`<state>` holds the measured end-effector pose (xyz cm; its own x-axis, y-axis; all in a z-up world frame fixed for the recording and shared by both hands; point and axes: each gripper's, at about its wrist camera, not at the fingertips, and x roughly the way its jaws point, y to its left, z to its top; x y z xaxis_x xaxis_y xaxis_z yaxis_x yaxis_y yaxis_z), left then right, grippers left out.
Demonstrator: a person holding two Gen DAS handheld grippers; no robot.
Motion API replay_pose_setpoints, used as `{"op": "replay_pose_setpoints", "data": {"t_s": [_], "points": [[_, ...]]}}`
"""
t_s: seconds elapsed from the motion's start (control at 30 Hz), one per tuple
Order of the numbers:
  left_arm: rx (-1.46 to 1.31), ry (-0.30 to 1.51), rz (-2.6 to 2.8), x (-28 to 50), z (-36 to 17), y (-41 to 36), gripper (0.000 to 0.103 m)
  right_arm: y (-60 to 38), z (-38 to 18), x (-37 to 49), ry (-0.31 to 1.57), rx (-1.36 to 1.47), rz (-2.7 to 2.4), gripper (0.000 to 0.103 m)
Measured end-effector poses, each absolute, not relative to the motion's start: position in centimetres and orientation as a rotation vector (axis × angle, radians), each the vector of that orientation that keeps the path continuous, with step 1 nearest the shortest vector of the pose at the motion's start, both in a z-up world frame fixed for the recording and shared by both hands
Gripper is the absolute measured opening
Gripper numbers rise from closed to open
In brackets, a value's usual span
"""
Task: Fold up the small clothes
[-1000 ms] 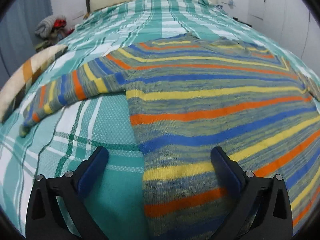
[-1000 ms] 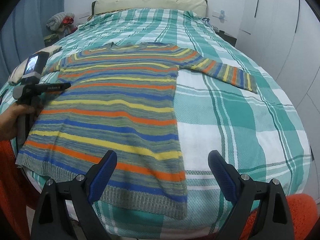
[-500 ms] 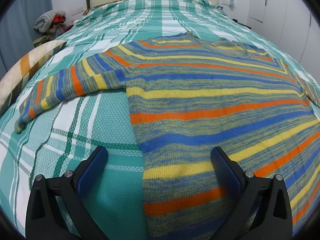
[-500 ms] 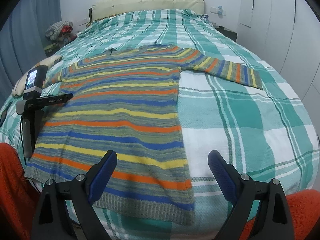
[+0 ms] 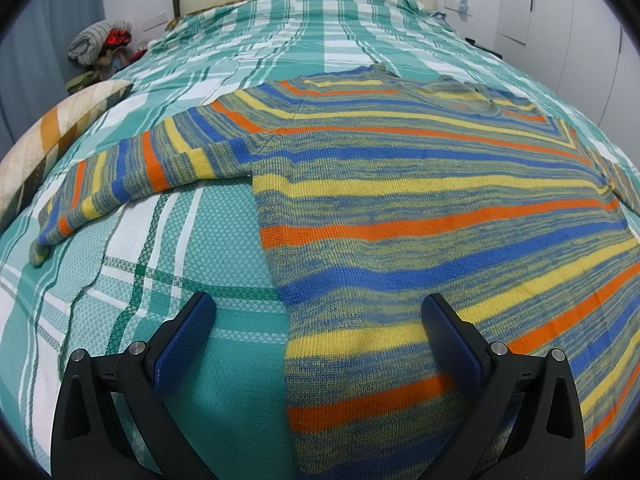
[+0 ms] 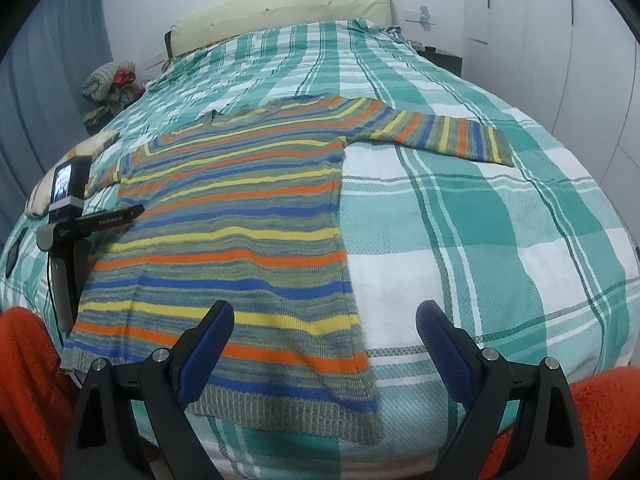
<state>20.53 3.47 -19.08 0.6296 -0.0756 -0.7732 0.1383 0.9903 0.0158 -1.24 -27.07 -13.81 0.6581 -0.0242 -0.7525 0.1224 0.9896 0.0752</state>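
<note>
Left gripper (image 5: 318, 322) hung w/ blue-padded fingers (image 5: 182, 340) spread wide apart, gripping nothing, low over the left side edge of the striped sweater (image 5: 420, 208); one finger sat over bare bedspread (image 5: 132, 300), the other over the knit. Right gripper (image 6: 325, 330) was likewise wide apart and empty, its left finger over the sweater's lower right corner near the ribbed hem, its right finger over the plaid cover. From the right wrist view the left gripper's body (image 6: 66, 236) showed at the sweater's far left side, a small lit screen on top and white lettering on its arm reading approx. "GenRobot.AI", though blurry. Sweater lay flat and unfolded on the bed, neck toward the headboard (image 6: 280, 12), hem at the near edge, both sleeves stretched out to the sides; stripes in orange, yellow, blue and grey-green. A striped pillow (image 5: 52, 144) sat just beyond the left sleeve's cuff. Farther off, a heap of clothes (image 5: 100, 46) sat by the curtain, and white wardrobe doors (image 6: 560, 40) stood on the right. Orange fabric (image 6: 28, 380) filled the bottom corners of the right view.
</note>
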Motion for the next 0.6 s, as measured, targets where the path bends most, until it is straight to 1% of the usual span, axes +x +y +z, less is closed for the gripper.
{"op": "replay_pose_setpoints", "data": {"t_s": [0.6], "points": [[0.076, 0.882, -0.123, 20.54, -19.09, 3.54, 0.103, -26.38, -13.68, -1.30, 0.838, 0.095, -0.078, 0.092]]}}
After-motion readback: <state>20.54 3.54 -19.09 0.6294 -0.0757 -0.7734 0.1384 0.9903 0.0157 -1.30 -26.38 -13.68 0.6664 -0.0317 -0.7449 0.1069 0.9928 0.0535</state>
